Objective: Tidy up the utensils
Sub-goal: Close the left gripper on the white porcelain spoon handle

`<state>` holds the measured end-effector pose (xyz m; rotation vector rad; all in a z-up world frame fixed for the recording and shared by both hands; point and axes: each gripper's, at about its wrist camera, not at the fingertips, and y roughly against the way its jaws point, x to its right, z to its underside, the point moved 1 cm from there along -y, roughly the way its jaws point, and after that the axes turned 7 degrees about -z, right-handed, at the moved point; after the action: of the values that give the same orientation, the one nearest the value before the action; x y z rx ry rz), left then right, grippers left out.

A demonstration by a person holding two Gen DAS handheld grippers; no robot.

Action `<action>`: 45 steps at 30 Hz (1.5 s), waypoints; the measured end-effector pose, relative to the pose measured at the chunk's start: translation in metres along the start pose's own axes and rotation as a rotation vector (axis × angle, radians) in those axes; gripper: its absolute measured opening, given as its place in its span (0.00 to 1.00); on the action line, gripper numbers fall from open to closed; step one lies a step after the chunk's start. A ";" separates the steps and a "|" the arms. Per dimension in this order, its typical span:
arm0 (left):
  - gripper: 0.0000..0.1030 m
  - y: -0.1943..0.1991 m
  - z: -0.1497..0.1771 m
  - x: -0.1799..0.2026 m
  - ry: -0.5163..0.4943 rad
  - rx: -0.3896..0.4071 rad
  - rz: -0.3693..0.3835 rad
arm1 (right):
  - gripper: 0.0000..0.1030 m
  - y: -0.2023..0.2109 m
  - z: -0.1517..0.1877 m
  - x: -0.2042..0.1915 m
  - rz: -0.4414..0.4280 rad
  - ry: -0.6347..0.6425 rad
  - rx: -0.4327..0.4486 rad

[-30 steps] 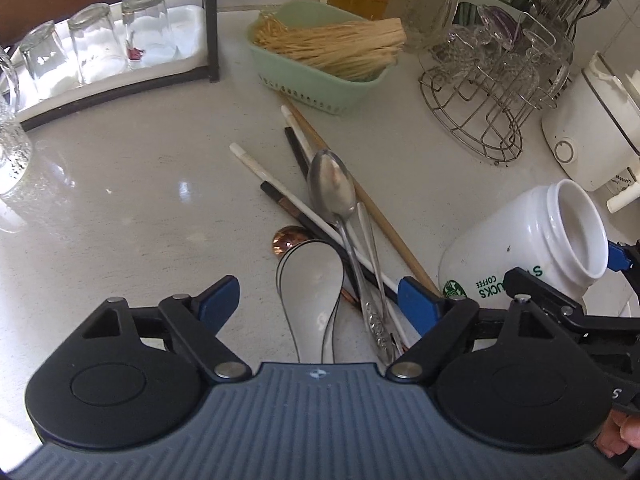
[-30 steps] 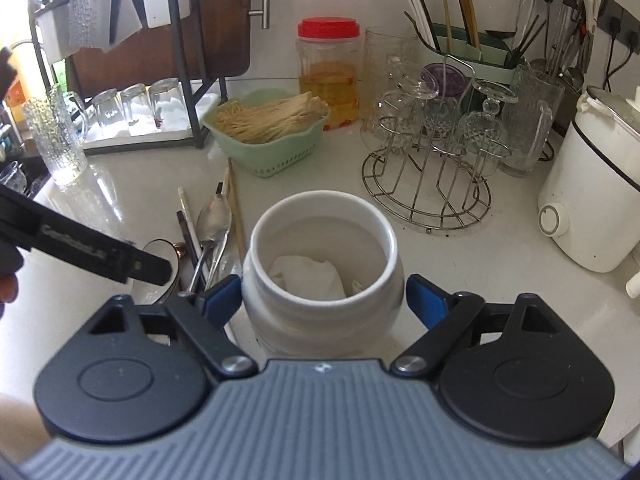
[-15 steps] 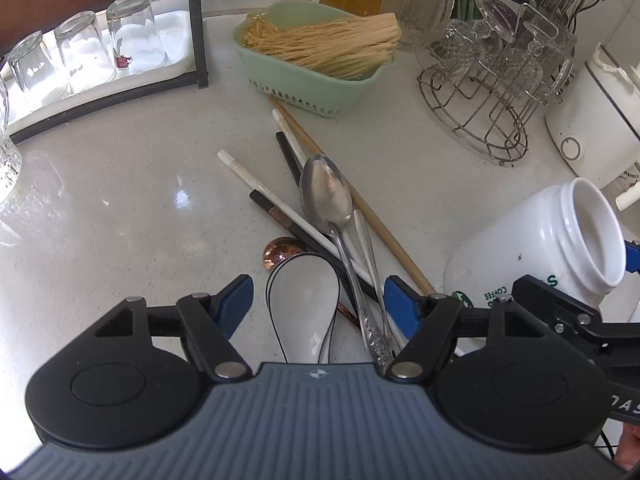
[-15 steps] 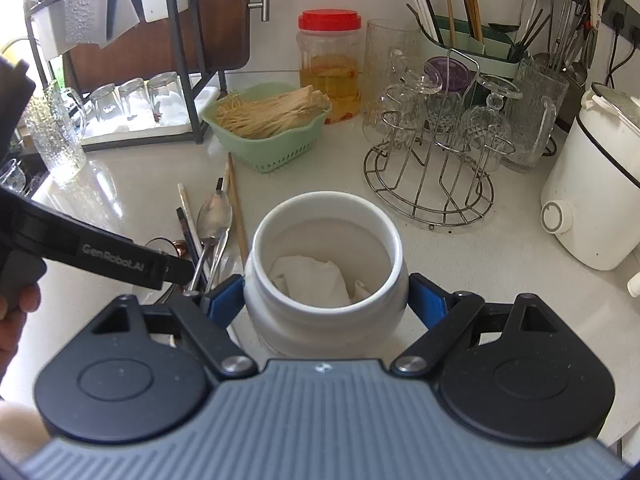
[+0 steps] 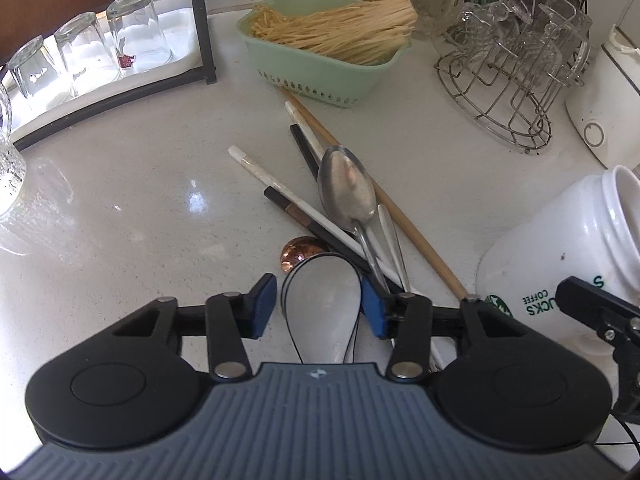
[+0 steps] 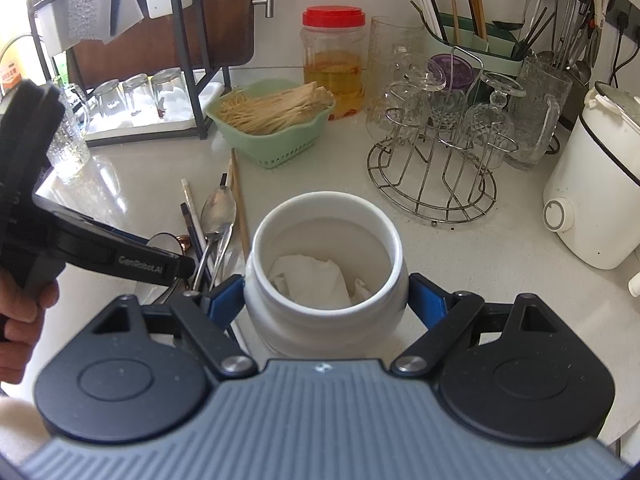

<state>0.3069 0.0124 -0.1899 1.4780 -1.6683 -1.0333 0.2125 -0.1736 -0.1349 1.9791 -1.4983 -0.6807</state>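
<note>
**Two hand-held grippers, one jar, one pile of utensils**

I see my left hand-held gripper [image 5: 318, 306] low over the pile on the pale surface [image 5: 120, 208]. Its jaws have just been closing, and the white soup spoon [image 5: 322, 296] sits between the blue pads. The right pad looks like it touches the spoon's edge. The left pad is still a little apart from it, so I count this one as open.

My right hand-held gripper [image 6: 326, 300] is closed on the white jar [image 6: 326, 240]. Both blue pads press on the jar's sides. The jar stands on the surface, mouth up, with crumpled white paper [image 6: 312, 276] inside.

The utensils lie in a heap just left of the jar. A metal spoon [image 5: 348, 192] rests on top of white and black chopsticks [image 5: 288, 196]. A long wooden chopstick [image 5: 384, 200] runs beside them toward the green basket [image 5: 320, 68]. A small copper spoon [image 5: 298, 254] peeks out next to the soup spoon.
</note>
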 end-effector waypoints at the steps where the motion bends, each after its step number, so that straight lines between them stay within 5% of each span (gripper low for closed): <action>1: 0.47 0.000 0.000 -0.001 0.000 0.002 -0.006 | 0.87 0.000 0.000 0.000 0.000 0.000 0.000; 39: 0.48 0.040 0.034 -0.028 0.124 0.026 -0.009 | 0.87 0.001 0.004 -0.002 -0.023 0.035 0.046; 45: 0.35 0.044 0.033 -0.023 0.110 0.067 -0.015 | 0.87 0.001 0.004 -0.002 -0.025 0.037 0.049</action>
<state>0.2604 0.0417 -0.1656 1.5645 -1.6304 -0.8947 0.2087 -0.1725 -0.1369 2.0395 -1.4839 -0.6192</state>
